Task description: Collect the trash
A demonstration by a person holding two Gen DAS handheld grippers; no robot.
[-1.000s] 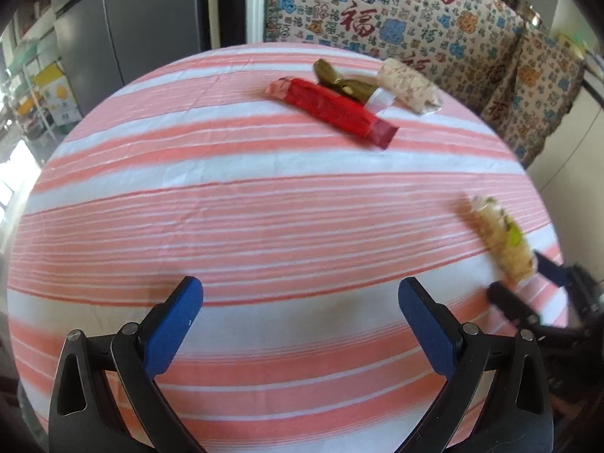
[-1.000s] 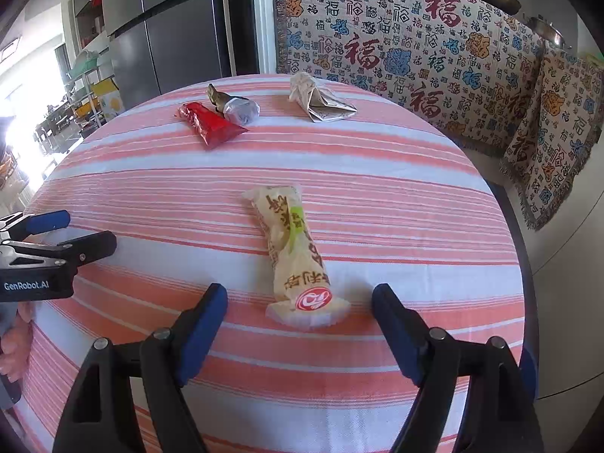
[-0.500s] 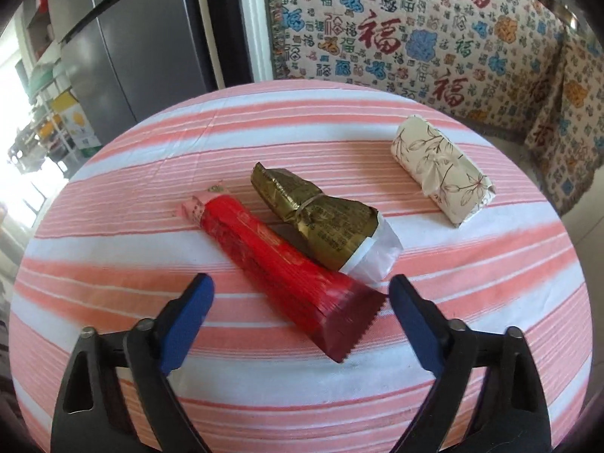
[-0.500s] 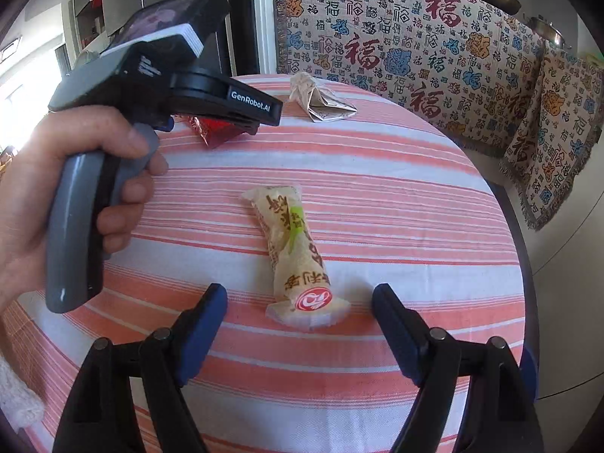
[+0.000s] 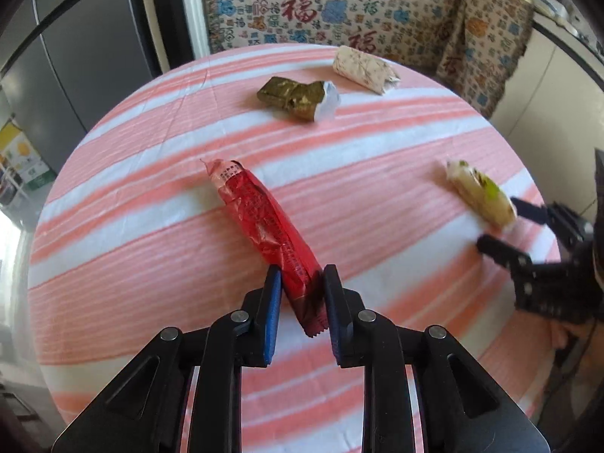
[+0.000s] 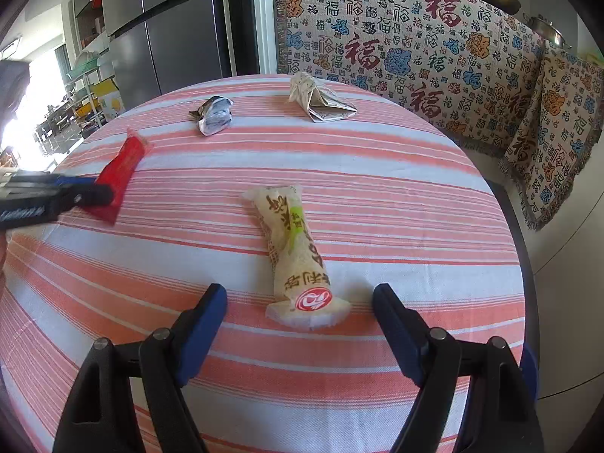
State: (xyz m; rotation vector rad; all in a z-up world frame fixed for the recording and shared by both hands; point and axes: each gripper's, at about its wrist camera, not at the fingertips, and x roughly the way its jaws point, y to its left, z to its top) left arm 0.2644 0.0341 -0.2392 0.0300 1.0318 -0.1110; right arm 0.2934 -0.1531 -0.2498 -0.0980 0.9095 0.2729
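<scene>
Table: round, under a cloth of pink and white stripes.

Left claw: its jaws have just been closing and now pinch the near, serrated end of the red wrapper between the blue pads. The wrapper is long and crinkled and runs away from the claw across the cloth; whether its far end touches the table cannot be told. In the right wrist view the same claw enters from the left edge with the red wrapper at its tip.

Right claw: jaws wide apart, clamped on nothing. The cream wrapper, with a red round logo at its near end, lies flat on the table with that end between the two pads, touching neither.

Gold wrapper: crumpled, silver-lined, lying toward the far side of the table.

Paper wrapper: pale, printed, rolled, lying near the far rim, just beside the gold one.

Background: patterned cloth with red characters; grey fridge.
</scene>
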